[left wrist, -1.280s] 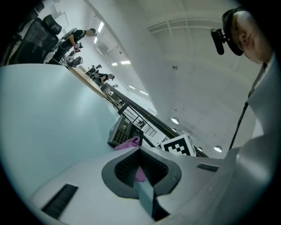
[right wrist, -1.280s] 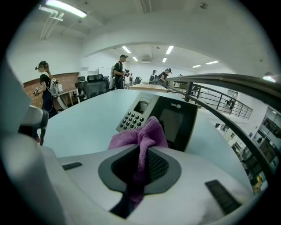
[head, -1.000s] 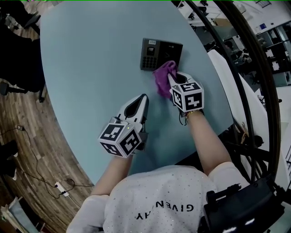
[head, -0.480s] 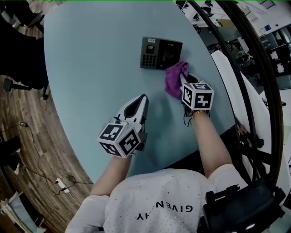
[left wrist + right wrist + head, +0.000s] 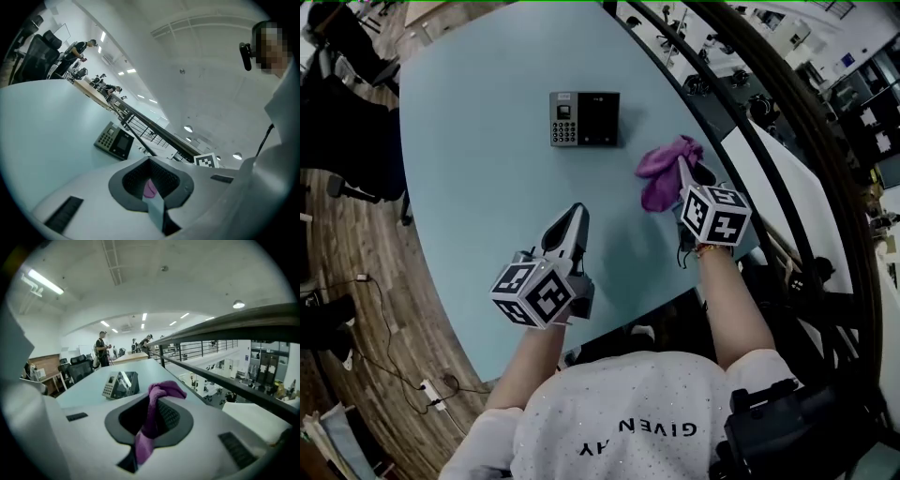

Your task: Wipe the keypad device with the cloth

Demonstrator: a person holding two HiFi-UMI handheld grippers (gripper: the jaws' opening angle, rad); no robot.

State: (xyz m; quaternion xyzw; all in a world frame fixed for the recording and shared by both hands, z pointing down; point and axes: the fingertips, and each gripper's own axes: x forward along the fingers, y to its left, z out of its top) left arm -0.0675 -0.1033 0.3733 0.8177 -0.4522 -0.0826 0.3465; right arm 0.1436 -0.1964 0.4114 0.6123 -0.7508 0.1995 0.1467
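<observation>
Clamped on a bunched fold of the purple cloth (image 5: 660,178), the right tongs (image 5: 684,174) leave the loose end flopping past their tips. I judge that loose end is what makes a soft pad for rubbing. From their own camera, the fabric runs up through the hollow between the jaws and droops over the top. The left tongs (image 5: 570,225) are closed to a slit with nothing in them; the speck of purple in their hollow I take to be the cloth farther off. They sit nearer me, well apart from the work, probably kept free to steady things. Beyond both, the keypad device (image 5: 584,119) lies flat on the pale blue counter (image 5: 469,150), keys to the left, screen to the right. The cloth is off it, out to its right near the counter's edge, so nothing is being wiped at this moment. Whether the cloth touches the counter I cannot tell.
</observation>
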